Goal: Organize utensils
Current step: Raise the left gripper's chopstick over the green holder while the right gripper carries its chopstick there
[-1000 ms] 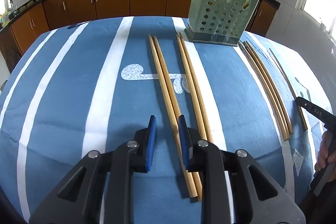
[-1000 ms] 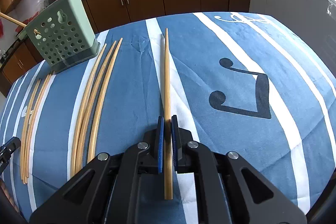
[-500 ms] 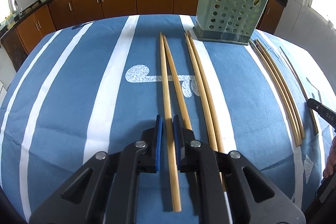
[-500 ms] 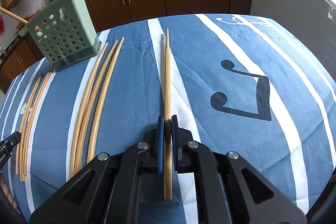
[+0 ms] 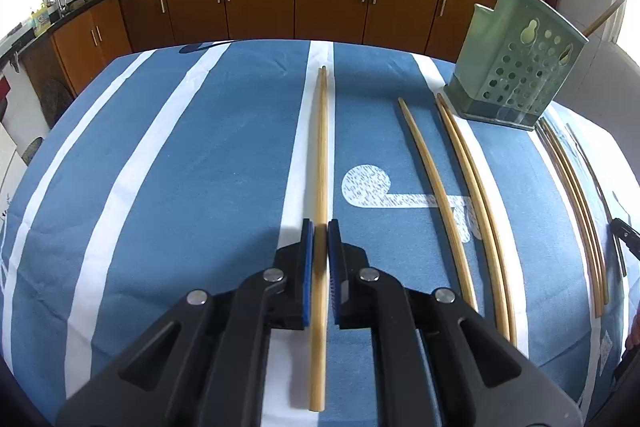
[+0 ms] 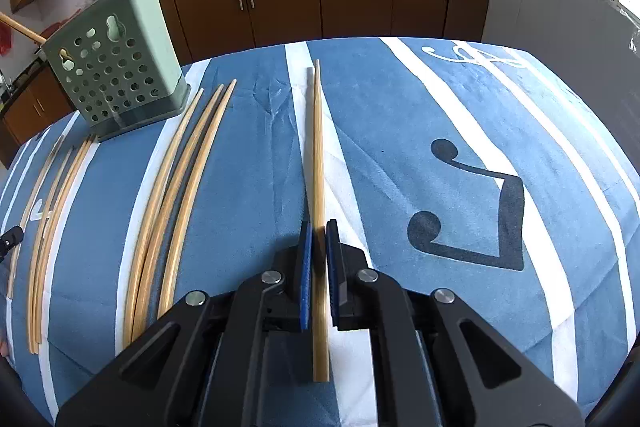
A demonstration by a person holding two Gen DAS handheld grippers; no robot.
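Left wrist view: left gripper (image 5: 320, 227) fingers clamp one chopstick (image 5: 321, 147) above the worktop (image 5: 200, 167); three loose chopsticks (image 5: 460, 187) lie rightward, green perforated holder (image 5: 520, 67) beyond. Right gripper (image 6: 319, 227) likewise grips a chopstick (image 6: 317, 147).

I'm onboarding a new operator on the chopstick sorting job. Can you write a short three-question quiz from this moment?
1. True or false: the left gripper is shut on a chopstick.
2. Multiple choice: the green holder is
A) lying on its side
B) standing upright on the tablecloth
C) held by the right gripper
3. Fill in: in the left wrist view, the loose chopsticks on the cloth lie to the ____ of the held one.

Key
1. True; its blue pads close on the stick.
2. B; sticks already poke out of its top.
3. Right, running toward the holder.
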